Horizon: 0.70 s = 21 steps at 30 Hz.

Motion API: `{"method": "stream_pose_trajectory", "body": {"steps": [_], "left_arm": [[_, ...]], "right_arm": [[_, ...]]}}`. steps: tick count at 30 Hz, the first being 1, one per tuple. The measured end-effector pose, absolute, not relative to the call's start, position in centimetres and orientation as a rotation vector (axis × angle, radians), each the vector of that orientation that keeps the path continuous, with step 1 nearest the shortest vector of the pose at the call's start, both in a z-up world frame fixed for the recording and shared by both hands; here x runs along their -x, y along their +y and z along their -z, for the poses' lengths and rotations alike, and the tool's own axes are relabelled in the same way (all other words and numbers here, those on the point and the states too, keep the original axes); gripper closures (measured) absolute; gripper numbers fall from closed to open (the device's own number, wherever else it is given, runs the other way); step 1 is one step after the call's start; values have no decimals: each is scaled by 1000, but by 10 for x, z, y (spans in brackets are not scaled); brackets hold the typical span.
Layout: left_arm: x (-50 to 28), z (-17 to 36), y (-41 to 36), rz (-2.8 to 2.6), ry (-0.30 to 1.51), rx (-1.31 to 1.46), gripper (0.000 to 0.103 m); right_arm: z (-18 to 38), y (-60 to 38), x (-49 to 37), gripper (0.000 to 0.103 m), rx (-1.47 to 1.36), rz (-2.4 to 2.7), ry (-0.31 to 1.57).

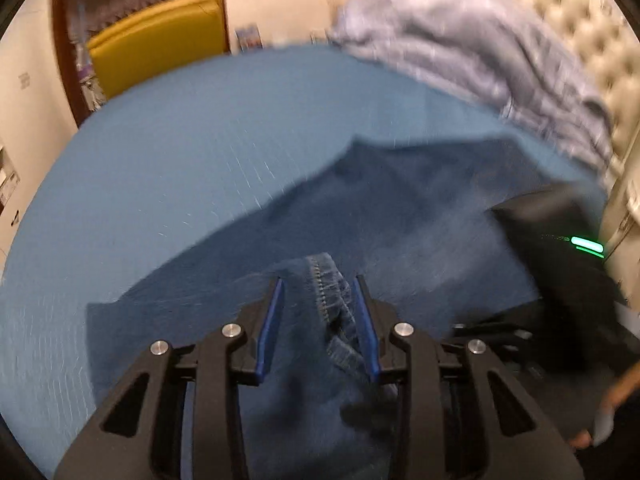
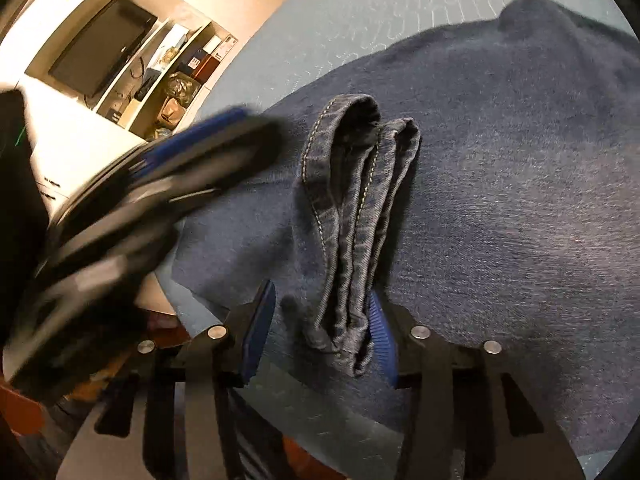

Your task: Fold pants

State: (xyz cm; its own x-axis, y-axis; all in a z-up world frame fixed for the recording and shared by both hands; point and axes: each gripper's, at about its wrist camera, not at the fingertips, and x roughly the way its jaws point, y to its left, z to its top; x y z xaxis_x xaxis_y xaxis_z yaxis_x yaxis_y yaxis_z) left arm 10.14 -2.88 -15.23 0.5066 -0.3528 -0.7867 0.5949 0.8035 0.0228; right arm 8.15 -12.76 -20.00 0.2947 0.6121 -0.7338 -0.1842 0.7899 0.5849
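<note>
Dark blue denim pants (image 1: pixel 400 200) lie spread on a blue bed sheet (image 1: pixel 180 160). In the left wrist view my left gripper (image 1: pixel 318 280) is shut on a stitched hem (image 1: pixel 330 300) that stands up between its blue pads. In the right wrist view two bunched hems (image 2: pixel 352 200) lie on the pants (image 2: pixel 500 160) between the fingers of my right gripper (image 2: pixel 322 292). They rest against its right pad, the left pad stands clear, and the gripper is open. The left gripper (image 2: pixel 256 128) shows there as a blur over the pants' left edge.
A crumpled grey garment (image 1: pixel 460 52) lies at the far side of the bed by a tufted headboard (image 1: pixel 560 20). A yellow seat (image 1: pixel 160 40) stands beyond the bed's edge. A dark screen (image 2: pixel 100 48) and cluttered shelves (image 2: pixel 180 72) line the wall. A hand (image 1: pixel 616 400) shows at the right.
</note>
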Motion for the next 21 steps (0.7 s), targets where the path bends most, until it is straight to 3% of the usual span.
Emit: {"method": "stream_pose_trajectory", "body": {"steps": [1, 2, 5, 6, 8, 10, 14, 21], "left_arm": [[-111, 160, -35, 575, 902, -327, 95], [-120, 164, -34, 551, 925, -322, 96], [-152, 166, -6, 604, 1018, -33, 96], [-163, 171, 3, 628, 1070, 74, 95], [-170, 182, 9, 625, 1118, 169, 77], [-159, 179, 16, 630, 1100, 219, 70], [-104, 155, 37, 620, 949, 218, 70], [14, 168, 2, 541, 778, -293, 71]], "right_arm": [[202, -128, -80, 70, -417, -545, 1152], [204, -130, -79, 76, -407, -536, 1151], [210, -139, -75, 77, -416, -560, 1142], [211, -140, -75, 77, -416, -565, 1138], [212, -139, -74, 77, -408, -572, 1135], [211, -138, -73, 77, -401, -578, 1130], [222, -158, -75, 62, -591, -651, 1144], [242, -189, -88, 54, -932, -722, 1178]]}}
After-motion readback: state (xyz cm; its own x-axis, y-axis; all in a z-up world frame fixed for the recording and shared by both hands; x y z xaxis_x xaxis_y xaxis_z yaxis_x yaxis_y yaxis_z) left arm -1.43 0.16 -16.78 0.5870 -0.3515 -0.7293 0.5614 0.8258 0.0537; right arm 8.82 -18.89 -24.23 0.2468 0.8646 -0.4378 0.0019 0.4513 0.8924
